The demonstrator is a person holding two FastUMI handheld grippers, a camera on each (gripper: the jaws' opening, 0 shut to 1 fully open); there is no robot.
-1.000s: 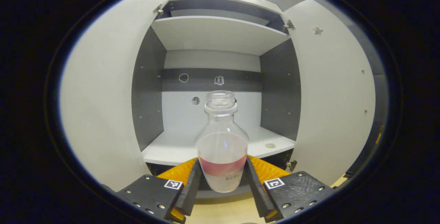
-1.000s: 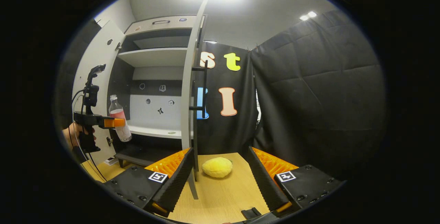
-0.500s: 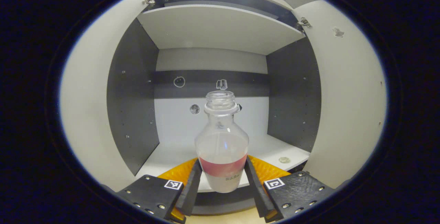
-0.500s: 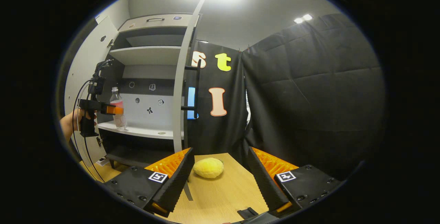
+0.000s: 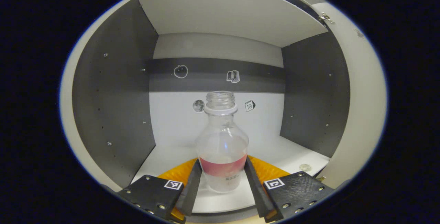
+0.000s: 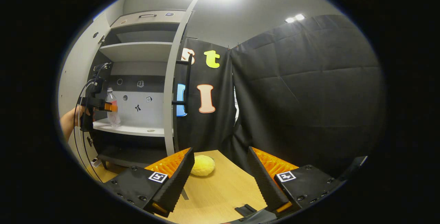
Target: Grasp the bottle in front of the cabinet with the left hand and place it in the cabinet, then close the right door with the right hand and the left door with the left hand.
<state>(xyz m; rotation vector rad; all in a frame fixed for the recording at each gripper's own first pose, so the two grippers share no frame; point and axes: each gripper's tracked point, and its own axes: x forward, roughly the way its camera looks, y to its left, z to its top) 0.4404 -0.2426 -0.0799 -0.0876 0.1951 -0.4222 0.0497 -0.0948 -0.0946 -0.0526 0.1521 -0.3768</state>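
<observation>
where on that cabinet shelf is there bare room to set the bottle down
The shelf lies bare left of the bottle, up to the dark side wall. Right is mostly bare too, except a small round disc near the front edge. The left gripper clamps the bottle.

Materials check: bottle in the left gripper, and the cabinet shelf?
Bottle: looks like clear plastic, glossy; the back wall shows through it, and a red label band wraps it. Glass can't be ruled out.
Cabinet shelf: likely laminated board, matte white; flat, even, no grain visible.
</observation>
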